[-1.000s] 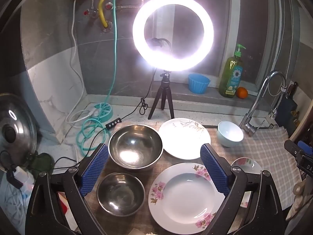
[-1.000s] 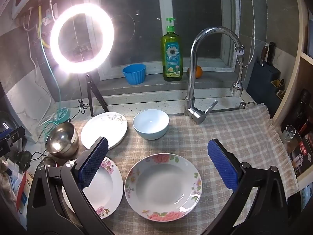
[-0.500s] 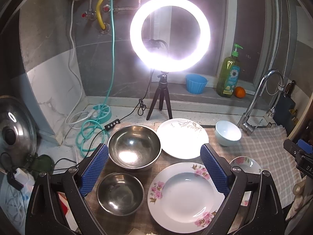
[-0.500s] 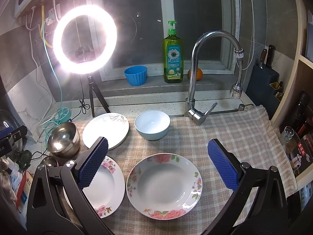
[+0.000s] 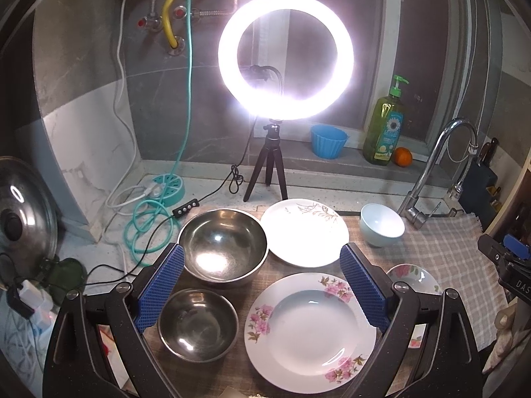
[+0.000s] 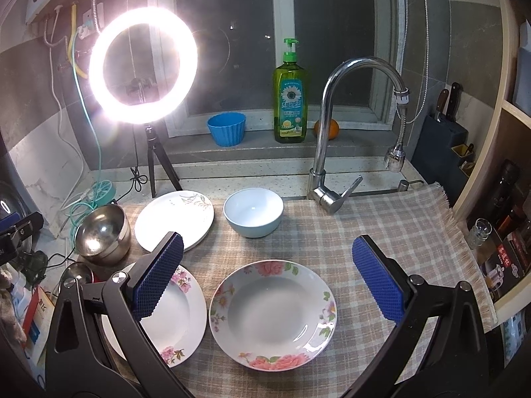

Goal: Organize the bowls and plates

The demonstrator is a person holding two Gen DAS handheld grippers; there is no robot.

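- On the checked beige cloth (image 6: 381, 232) that covers the counter, six dishes lie spread out, none stacked.
- The left gripper (image 5: 262, 285) hangs above the left end with its blue-padded jaws wide apart, gripping nothing.
- Under it sit a large round steel bowl (image 5: 223, 244) at the back and a small round steel bowl (image 5: 198, 324) in front, just beside each other.
- A wide white plate with pink flowers on its rim (image 5: 310, 330) lies right of the small steel bowl.
- Behind that lies a flat white plate with a gold sprig pattern (image 5: 305, 232), close to the large steel bowl's right side.
- The right gripper (image 6: 267, 277) hovers over the middle of the cloth, its jaws likewise spread and holding nothing.
- Between its pads lies a deep white plate with a rose-patterned rim (image 6: 272, 311), a narrow gap apart from the wide flowered plate on its left.
- A pale blue ceramic bowl (image 6: 254, 211) stands upright behind it, near the base of the curved chrome tap (image 6: 327, 139).
- At the back glows a ring light on a small black tripod (image 6: 143, 66).
- On the window ledge stand a blue fluted cup (image 6: 227, 129), a green bottle of dish soap (image 6: 290, 99) and an orange (image 6: 328, 129).
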